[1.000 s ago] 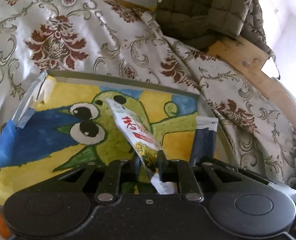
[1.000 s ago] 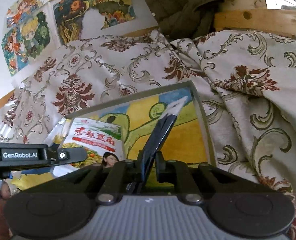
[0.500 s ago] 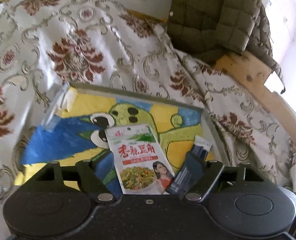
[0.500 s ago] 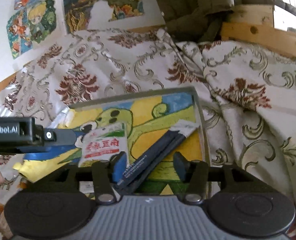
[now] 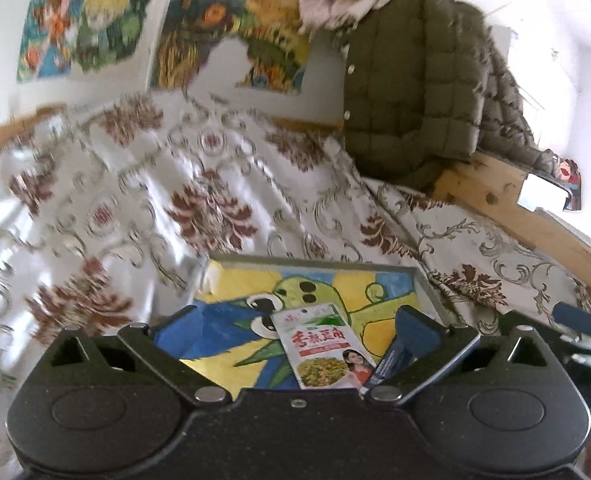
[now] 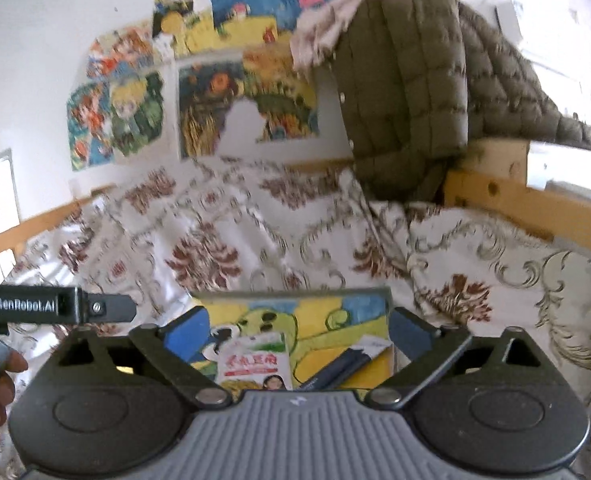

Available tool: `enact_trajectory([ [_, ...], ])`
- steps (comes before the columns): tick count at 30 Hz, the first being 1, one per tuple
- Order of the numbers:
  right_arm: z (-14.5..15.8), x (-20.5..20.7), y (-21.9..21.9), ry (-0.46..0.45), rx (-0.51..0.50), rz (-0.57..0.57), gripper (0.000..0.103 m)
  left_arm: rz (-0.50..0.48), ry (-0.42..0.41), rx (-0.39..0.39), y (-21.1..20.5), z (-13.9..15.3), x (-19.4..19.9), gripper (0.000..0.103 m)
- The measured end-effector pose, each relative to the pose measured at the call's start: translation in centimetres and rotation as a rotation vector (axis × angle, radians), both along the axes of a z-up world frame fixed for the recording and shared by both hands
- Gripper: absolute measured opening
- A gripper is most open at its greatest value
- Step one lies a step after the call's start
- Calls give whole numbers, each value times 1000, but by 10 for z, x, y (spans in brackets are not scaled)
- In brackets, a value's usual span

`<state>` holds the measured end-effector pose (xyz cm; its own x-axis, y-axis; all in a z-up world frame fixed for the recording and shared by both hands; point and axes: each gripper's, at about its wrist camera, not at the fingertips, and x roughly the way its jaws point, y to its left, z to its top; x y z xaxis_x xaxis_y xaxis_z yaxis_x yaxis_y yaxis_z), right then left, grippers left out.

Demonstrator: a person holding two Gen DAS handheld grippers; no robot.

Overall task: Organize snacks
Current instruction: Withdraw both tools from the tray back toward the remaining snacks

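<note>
Fingers spread wide and empty on both grippers, over a painted tray.

Left wrist view: left gripper (image 5: 295,328) splayed; white snack packet (image 5: 325,350) lies flat in the tray (image 5: 315,261), dark packet (image 5: 389,362) just beside it. Right wrist view: right gripper (image 6: 295,330) likewise apart; both packets lie in the tray on the floral bedspread (image 6: 223,240).

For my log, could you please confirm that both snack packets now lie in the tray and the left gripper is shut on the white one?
Not quite: the left gripper is open, as the left wrist view shows. The white packet and the dark packet do both lie in the tray.
</note>
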<state>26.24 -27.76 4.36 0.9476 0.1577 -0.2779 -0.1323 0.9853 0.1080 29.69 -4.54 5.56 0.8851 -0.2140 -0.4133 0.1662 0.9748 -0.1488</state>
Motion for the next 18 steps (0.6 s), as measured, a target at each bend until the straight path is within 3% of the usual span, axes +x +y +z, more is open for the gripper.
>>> enact_trajectory([
  [5,2,-48,-1,-37,12,-10,103,5,-60,53,5,5,-51,102],
  [18,-5,-155,-1,-44,-9,-37,103,22,-69,47,14,-7,-155,102],
])
